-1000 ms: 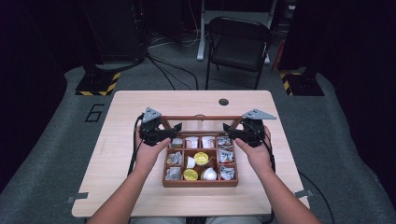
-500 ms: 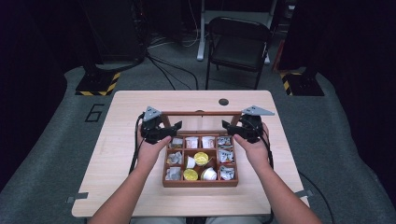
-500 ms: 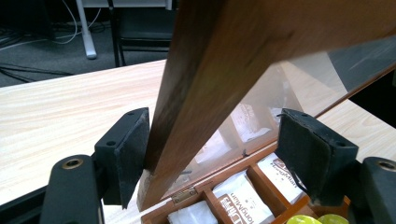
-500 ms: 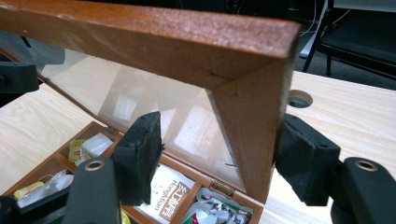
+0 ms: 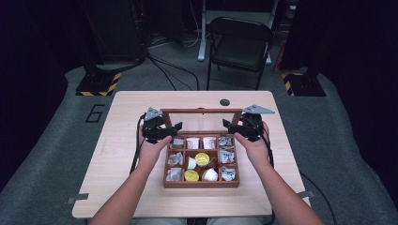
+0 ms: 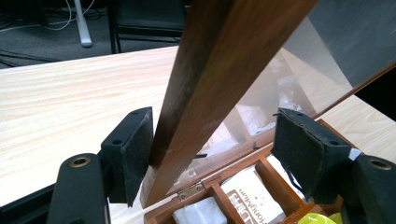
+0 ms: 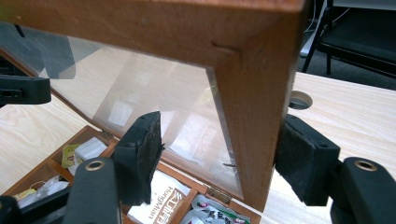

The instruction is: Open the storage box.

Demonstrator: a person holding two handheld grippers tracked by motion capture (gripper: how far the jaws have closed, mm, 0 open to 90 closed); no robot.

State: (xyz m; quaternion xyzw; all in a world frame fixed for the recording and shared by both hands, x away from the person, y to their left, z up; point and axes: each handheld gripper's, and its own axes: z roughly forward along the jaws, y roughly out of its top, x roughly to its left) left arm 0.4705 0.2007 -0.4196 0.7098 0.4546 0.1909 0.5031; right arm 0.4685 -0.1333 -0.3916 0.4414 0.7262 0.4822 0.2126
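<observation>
While upright, glass lid (image 5: 202,123) between both spread claws, left (image 5: 165,132) narrowing, over wooden box (image 5: 201,183).

A dark, smooth-grained wooden box (image 5: 201,180) has a lid (image 7: 254,93) framed in the same satiny wood around a clear glossy pane, small brass-coloured metal hinges (image 6: 191,190), crinkly shiny packets (image 5: 227,157) inside, and sits on a pale matt wood-grain table (image 5: 122,122).
</observation>
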